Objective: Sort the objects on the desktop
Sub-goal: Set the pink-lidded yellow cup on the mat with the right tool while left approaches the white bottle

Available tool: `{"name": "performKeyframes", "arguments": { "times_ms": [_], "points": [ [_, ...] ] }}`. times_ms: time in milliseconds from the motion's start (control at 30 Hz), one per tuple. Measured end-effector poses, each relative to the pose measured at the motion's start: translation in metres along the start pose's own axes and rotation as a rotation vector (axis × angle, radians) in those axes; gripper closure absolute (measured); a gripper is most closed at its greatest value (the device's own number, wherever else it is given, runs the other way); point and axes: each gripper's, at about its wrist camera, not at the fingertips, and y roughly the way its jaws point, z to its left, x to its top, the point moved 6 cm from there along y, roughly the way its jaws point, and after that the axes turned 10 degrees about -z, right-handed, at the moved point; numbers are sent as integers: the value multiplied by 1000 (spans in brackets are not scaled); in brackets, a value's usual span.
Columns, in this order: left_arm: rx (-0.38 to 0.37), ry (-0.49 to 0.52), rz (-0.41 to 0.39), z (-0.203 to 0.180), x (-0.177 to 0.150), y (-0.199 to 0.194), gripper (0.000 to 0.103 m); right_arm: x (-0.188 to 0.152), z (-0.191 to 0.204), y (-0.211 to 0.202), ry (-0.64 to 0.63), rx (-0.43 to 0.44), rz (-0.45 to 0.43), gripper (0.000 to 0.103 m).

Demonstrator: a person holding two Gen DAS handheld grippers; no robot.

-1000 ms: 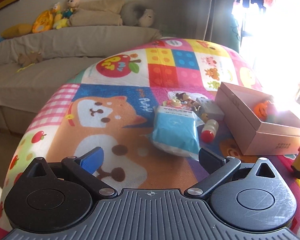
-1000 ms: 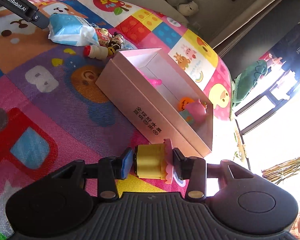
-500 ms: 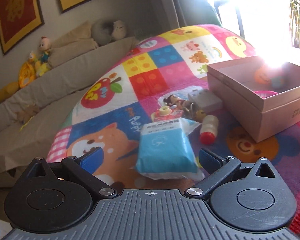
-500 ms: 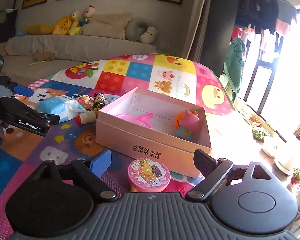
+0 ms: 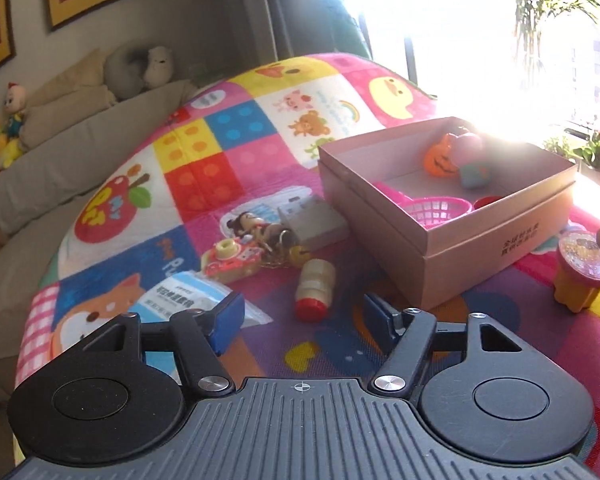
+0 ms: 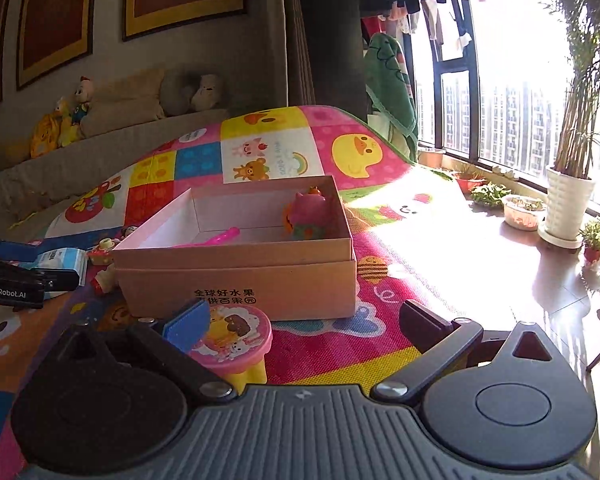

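Reading "GenRobot.AI" on left gripper (image 6: 10, 276), Chinese print on pink box (image 6: 236, 276)

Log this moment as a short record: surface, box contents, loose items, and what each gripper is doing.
surface: patchwork play mat
box: pink cardboard box, open, standing on the mat
in box: pumpkin toy, pink basket
loose items: small bottle lying on its side, blue tissue pack, toy camera
left gripper: jaws have just been closing, nothing between them, bottle just ahead
right gripper: jaws have just been opening; pink-topped yellow stamp toy stands free beside one finger
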Motion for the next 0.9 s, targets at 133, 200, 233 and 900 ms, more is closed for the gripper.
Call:
{"name": "performKeyframes", "arguments": {
  "times_ms": [133, 200, 233, 900],
  "points": [
    [28, -21, 53, -1, -5, 32, 45, 0, 0, -2, 7, -3, -9, 0],
    [17, -42, 84, 0, -8, 40, 59, 0, -2, -1, 16, -6, -9, 0],
    [13, -49, 89, 0, -9, 42, 71, 0, -3, -1, 22, -6, -8, 0],
    [21, 43, 94, -1, -47, -67, 49, -4, 5, -1, 1, 18, 38, 0]
  ]
}}
